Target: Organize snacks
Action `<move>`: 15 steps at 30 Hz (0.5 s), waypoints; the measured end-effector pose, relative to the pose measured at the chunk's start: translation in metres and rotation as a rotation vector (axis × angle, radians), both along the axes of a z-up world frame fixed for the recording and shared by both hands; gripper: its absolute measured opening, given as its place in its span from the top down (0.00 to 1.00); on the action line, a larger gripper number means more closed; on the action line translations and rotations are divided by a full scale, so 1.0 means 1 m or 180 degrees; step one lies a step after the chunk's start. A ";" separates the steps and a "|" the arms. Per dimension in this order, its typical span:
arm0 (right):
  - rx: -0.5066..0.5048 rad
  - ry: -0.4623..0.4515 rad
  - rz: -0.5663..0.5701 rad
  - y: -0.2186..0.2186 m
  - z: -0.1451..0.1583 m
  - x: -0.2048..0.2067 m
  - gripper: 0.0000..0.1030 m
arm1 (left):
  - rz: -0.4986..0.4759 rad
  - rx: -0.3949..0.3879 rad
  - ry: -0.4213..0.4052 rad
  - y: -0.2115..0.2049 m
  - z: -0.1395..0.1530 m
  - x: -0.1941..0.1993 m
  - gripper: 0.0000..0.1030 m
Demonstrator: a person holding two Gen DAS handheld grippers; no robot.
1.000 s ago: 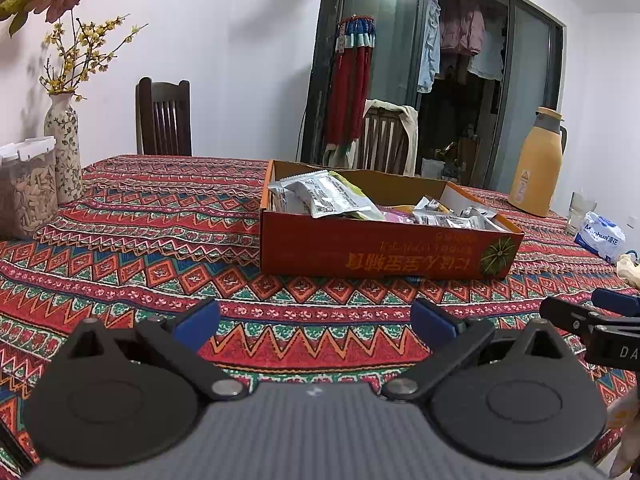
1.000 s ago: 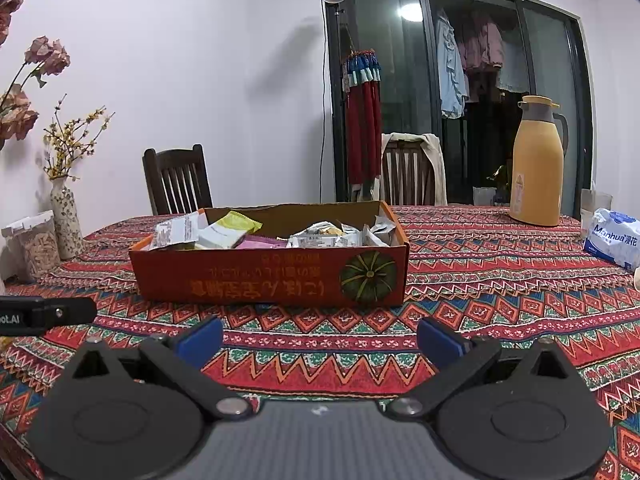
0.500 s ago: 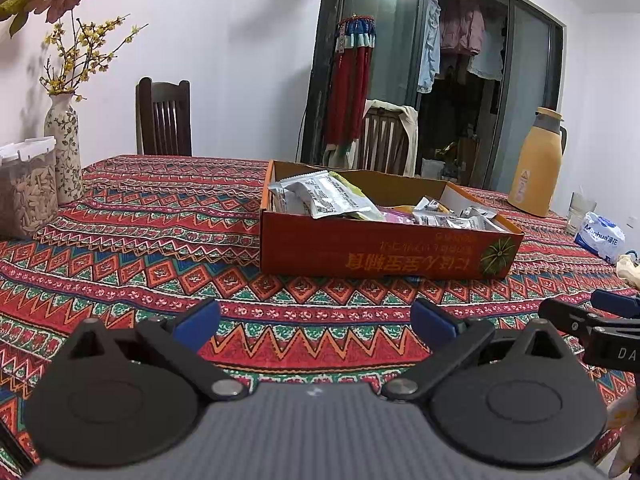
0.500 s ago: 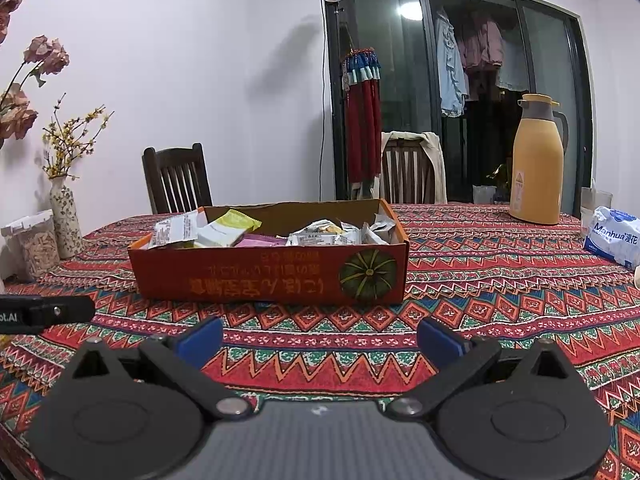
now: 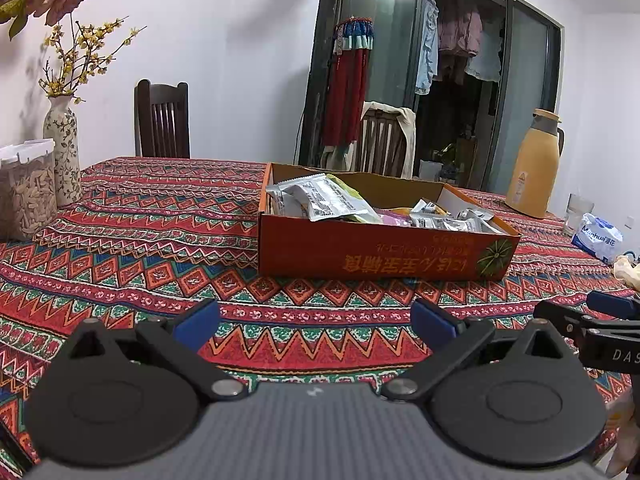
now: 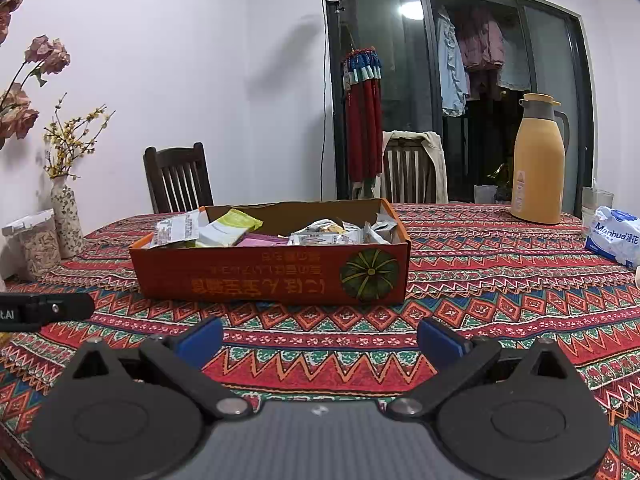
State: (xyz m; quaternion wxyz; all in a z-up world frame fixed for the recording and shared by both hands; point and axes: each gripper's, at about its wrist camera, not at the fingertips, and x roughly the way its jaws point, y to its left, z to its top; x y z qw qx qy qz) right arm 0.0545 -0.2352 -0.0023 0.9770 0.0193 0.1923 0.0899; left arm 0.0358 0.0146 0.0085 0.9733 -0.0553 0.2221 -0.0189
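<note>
Grippers left (image 5: 314, 320) and right (image 6: 320, 338) hover level before snack box (image 6: 272, 276), jaws spread, empty.

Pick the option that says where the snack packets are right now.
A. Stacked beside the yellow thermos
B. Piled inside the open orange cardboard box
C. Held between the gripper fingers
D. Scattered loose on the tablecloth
B: the snack packets lie heaped inside the orange cardboard box, while the left hand-held gripper and right hand-held gripper are both open and empty, short of the box.
</note>
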 end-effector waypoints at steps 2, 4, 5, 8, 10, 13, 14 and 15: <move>0.0000 -0.0001 0.0001 0.000 0.000 0.000 0.00 | -0.0003 -0.0001 -0.0001 0.000 0.000 0.000 0.00; 0.0000 -0.0001 0.0002 0.000 0.000 0.000 0.00 | -0.0002 0.0002 -0.0002 0.000 0.000 0.000 0.00; -0.0001 0.0000 0.0001 0.000 0.000 0.000 0.00 | -0.0002 -0.0001 -0.0002 0.000 0.000 0.000 0.00; 0.0001 0.0000 -0.0001 0.000 0.000 0.000 0.00 | -0.0005 -0.0004 -0.0002 0.000 0.000 0.000 0.00; 0.0001 0.0001 -0.0001 0.000 0.000 0.000 0.00 | -0.0004 -0.0004 -0.0001 0.000 0.000 0.000 0.00; 0.0000 0.0001 0.0001 0.000 0.000 0.000 0.00 | -0.0006 -0.0007 -0.0001 0.000 0.000 -0.001 0.00; 0.0000 0.0001 0.0001 0.000 0.000 0.000 0.00 | -0.0008 -0.0009 0.0000 0.000 0.000 -0.001 0.00; 0.0000 0.0001 0.0000 0.000 0.000 0.000 0.00 | -0.0009 -0.0011 0.0002 0.000 0.000 -0.001 0.00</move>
